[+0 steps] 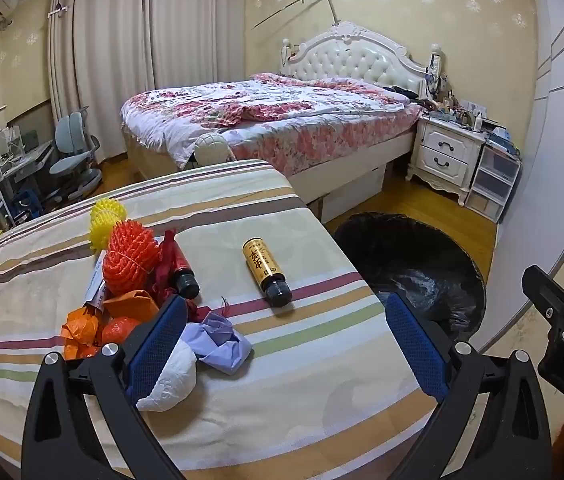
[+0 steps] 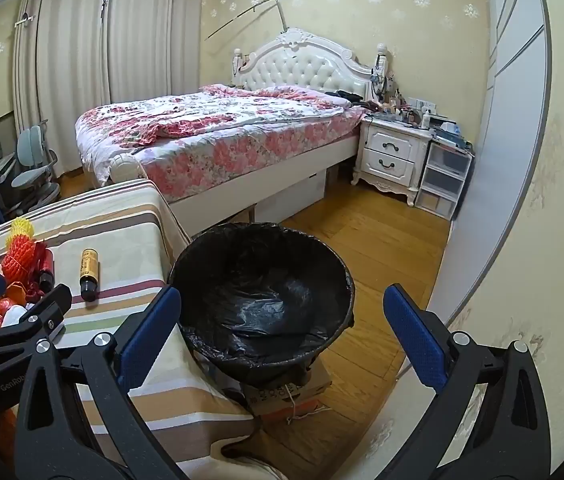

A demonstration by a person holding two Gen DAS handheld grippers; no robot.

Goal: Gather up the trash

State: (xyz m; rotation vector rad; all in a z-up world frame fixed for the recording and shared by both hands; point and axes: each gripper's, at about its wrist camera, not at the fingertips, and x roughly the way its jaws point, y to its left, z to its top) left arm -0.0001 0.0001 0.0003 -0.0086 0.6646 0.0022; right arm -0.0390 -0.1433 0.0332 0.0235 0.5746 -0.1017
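Trash lies on a striped cloth-covered table (image 1: 302,360): a gold bottle (image 1: 266,271), a red bottle (image 1: 179,268), an orange foam net (image 1: 129,260), a yellow foam net (image 1: 107,216), orange wrappers (image 1: 81,332), a purple crumpled paper (image 1: 221,338) and a white tissue (image 1: 173,380). My left gripper (image 1: 286,340) is open above the table, its left finger beside the tissue and purple paper. My right gripper (image 2: 282,332) is open and empty above a black-lined trash bin (image 2: 261,300), which stands right of the table (image 2: 129,240). The gold bottle (image 2: 89,276) also shows in the right wrist view.
A bed with a floral quilt (image 1: 273,120) stands behind the table. A white nightstand (image 2: 394,156) and plastic drawers (image 2: 442,180) are at the right wall. A desk chair (image 1: 73,156) is at the far left. The bin rests on a cardboard box (image 2: 286,392) on wooden floor.
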